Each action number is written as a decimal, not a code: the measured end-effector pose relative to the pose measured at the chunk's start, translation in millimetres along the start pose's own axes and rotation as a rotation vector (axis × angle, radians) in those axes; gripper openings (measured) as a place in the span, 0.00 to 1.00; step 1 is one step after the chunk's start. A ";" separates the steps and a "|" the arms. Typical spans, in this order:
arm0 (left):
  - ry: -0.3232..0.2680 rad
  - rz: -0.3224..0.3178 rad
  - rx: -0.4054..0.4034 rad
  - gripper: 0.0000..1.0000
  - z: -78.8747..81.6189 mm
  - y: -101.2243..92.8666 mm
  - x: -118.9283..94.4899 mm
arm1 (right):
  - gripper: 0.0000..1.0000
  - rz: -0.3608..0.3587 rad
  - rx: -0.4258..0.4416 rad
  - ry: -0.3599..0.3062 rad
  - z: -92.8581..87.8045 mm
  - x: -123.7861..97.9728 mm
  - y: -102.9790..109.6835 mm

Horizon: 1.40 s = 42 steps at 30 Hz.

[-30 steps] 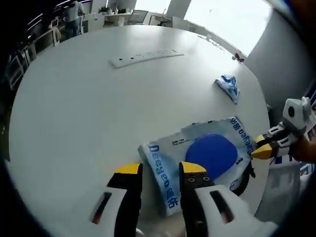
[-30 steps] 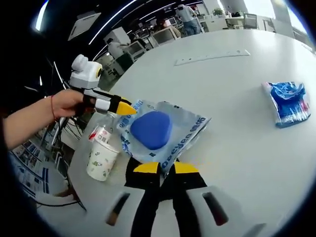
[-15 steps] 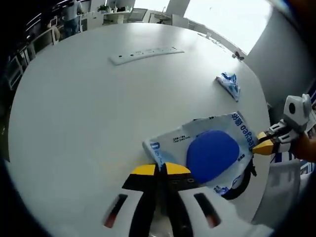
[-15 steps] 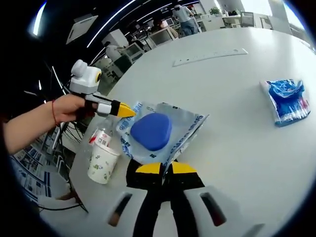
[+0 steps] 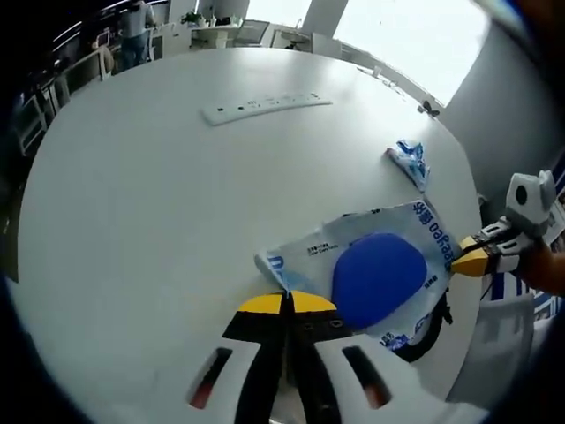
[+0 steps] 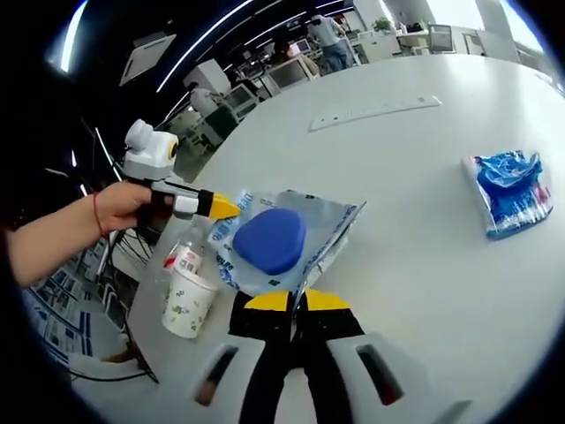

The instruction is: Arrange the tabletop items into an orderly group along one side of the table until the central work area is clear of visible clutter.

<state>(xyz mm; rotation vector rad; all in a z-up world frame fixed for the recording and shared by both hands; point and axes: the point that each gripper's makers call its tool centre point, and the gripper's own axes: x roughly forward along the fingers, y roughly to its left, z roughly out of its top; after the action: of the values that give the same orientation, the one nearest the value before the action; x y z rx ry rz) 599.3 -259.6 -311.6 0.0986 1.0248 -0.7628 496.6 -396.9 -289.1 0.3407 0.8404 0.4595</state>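
both grippers, left gripper [image 5: 287, 303] and right gripper [image 6: 296, 300], pinch the blue-pad packet [image 5: 375, 269] closed-jawed; carrying it between them; next, likely set it beside the paper cup [image 6: 188, 303].

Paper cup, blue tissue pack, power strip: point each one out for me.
paper cup [image 6: 188, 303], right gripper view, its printed side wall.
blue tissue pack [image 6: 510, 187], right gripper view, middle of its wrapper.
power strip [image 5: 267, 105], left gripper view, its top face.

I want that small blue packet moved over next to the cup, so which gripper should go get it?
Probably the right gripper. The small blue packet lies on its side. Both grippers are shut on the big pouch, so it would have to let go first, while the left gripper holds.
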 end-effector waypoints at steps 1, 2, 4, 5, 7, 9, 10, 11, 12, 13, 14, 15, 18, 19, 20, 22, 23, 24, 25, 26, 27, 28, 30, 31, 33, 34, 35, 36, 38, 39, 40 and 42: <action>-0.008 0.002 -0.004 0.00 1.7 -0.4 -1.5 | 0.01 0.001 0.000 -0.004 2.0 -0.7 -0.6; -0.014 0.002 -0.005 0.00 3.3 -1.1 -3.2 | 0.01 0.000 -0.002 -0.008 4.3 -1.8 -1.6; -0.026 0.003 -0.009 0.00 5.8 -2.9 -6.1 | 0.01 -0.001 -0.007 -0.015 8.9 -3.9 -3.4; -0.030 0.004 -0.011 0.00 6.5 -3.5 -7.1 | 0.00 0.000 -0.008 -0.018 10.7 -4.9 -4.3; -0.045 0.004 -0.024 0.00 9.2 -4.8 -9.6 | 0.00 -0.001 -0.013 -0.026 15.5 -6.5 -6.4; -0.057 0.005 -0.033 0.00 11.9 -6.2 -12.2 | 0.00 -0.001 -0.019 -0.033 19.7 -9.3 -7.4; -0.061 0.005 -0.035 0.00 13.0 -7.1 -13.2 | 0.00 -0.001 -0.022 -0.036 21.4 -10.2 -8.2; -0.069 0.006 -0.036 0.00 14.9 -8.8 -14.9 | 0.00 -0.002 -0.026 -0.041 24.4 -11.6 -10.1; -0.074 0.006 -0.036 0.00 16.1 -10.0 -16.0 | 0.00 -0.003 -0.028 -0.043 26.1 -12.6 -11.2; -0.080 0.007 -0.039 0.00 17.8 -11.5 -17.3 | 0.00 -0.004 -0.030 -0.048 28.9 -14.2 -12.7; -0.081 0.008 -0.039 0.00 18.3 -12.0 -17.7 | 0.00 -0.005 -0.032 -0.051 30.8 -15.2 -13.5; -0.089 0.007 -0.040 0.00 20.0 -13.6 -19.0 | 0.00 -0.006 -0.035 -0.054 32.6 -16.2 -14.4; -0.099 0.008 -0.049 0.00 22.6 -16.3 -20.5 | 0.00 -0.008 -0.044 -0.063 38.6 -19.6 -18.1; -0.105 0.009 -0.054 0.00 24.2 -18.6 -21.4 | 0.00 -0.009 -0.045 -0.065 39.4 -20.1 -18.6; -0.107 0.009 -0.057 0.00 24.8 -20.0 -21.8 | 0.00 -0.011 -0.048 -0.068 41.6 -21.5 -20.5; -0.121 0.007 -0.068 0.00 27.6 -23.7 -23.0 | 0.00 -0.016 -0.051 -0.075 45.6 -24.1 -24.5; -0.126 0.007 -0.073 0.00 28.9 -25.7 -23.5 | 0.00 -0.019 -0.053 -0.078 47.3 -25.6 -25.5; -0.133 0.006 -0.076 0.00 30.4 -27.7 -23.9 | 0.00 -0.022 -0.055 -0.081 49.5 -27.1 -27.3; -0.137 0.007 -0.078 0.00 31.6 -29.1 -24.0 | 0.00 -0.024 -0.057 -0.084 51.3 -28.2 -28.8; -0.142 0.006 -0.082 0.00 33.0 -31.3 -23.9 | 0.00 -0.027 -0.060 -0.088 54.2 -29.8 -30.9; -0.146 0.005 -0.084 0.00 34.2 -32.8 -24.0 | 0.00 -0.030 -0.062 -0.091 56.2 -30.9 -32.4; -0.151 0.004 -0.089 0.00 35.7 -34.2 -24.1 | 0.00 -0.034 -0.066 -0.095 58.9 -32.4 -35.0; -0.164 0.003 -0.097 0.00 39.2 -37.9 -24.7 | 0.00 -0.040 -0.069 -0.103 63.7 -35.3 -39.5; -0.167 0.003 -0.097 0.00 40.5 -39.8 -24.7 | 0.00 -0.042 -0.071 -0.104 64.6 -35.9 -40.6; -0.177 0.003 -0.101 0.00 43.4 -43.2 -24.1 | 0.00 -0.049 -0.079 -0.108 68.2 -38.2 -44.5; -0.181 0.003 -0.102 0.00 44.8 -44.6 -23.4 | 0.00 -0.052 -0.082 -0.110 69.9 -39.3 -46.4; -0.184 0.004 -0.104 0.00 45.8 -45.9 -22.9 | 0.00 -0.055 -0.086 -0.110 71.1 -40.0 -48.0; -0.190 0.003 -0.109 0.00 47.4 -48.0 -22.3 | 0.00 -0.060 -0.091 -0.112 73.2 -41.1 -50.4; -0.199 0.002 -0.111 0.00 50.4 -52.2 -21.5 | 0.00 -0.070 -0.096 -0.115 76.3 -42.8 -55.6; -0.202 0.002 -0.113 0.00 51.6 -53.3 -21.0 | 0.00 -0.072 -0.095 -0.116 77.4 -43.4 -57.5; -0.206 0.002 -0.115 0.00 52.7 -54.3 -20.4 | 0.00 -0.076 -0.094 -0.120 79.2 -44.2 -60.5; -0.211 0.003 -0.121 0.00 54.1 -56.8 -18.2 | 0.00 -0.082 -0.097 -0.120 80.3 -44.8 -65.0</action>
<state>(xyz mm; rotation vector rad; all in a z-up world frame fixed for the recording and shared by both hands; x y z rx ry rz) 598.9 -314.6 -252.7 -0.0832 0.8666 -0.6915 549.3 -483.9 -240.8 0.2410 0.7097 0.3975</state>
